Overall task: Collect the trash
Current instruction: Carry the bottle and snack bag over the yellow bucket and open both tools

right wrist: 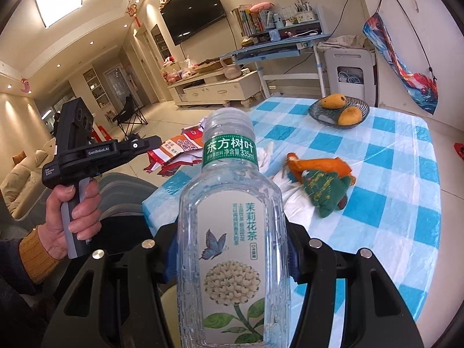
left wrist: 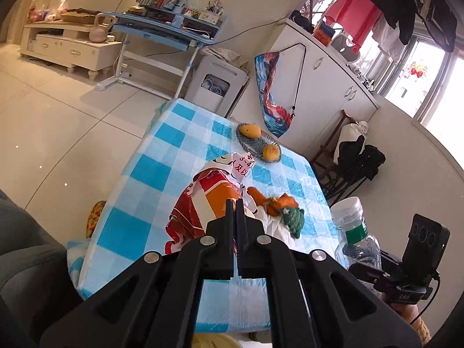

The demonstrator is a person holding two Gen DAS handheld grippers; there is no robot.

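My left gripper (left wrist: 235, 201) is shut on a crumpled red, orange and white snack bag (left wrist: 203, 203), which hangs from its tips above the near left side of the table. The right wrist view shows that same left gripper (right wrist: 158, 140) in a person's hand, with the bag (right wrist: 174, 152) dangling off its tip. My right gripper (right wrist: 232, 256) is shut on a clear plastic tea bottle (right wrist: 232, 232) with a green neck band, held upright. The bottle (left wrist: 358, 232) also appears at the lower right of the left wrist view. Orange peel (right wrist: 319, 163) lies on the blue checked tablecloth (right wrist: 391, 174).
A green stuffed toy (right wrist: 324, 194) lies against the peel on a thin white plastic sheet (left wrist: 275, 227). A glass dish (right wrist: 319, 116) holding two mangoes stands at the table's far side. Past the table are a white cabinet (left wrist: 319, 66), a blue desk (left wrist: 162, 29) and tiled floor.
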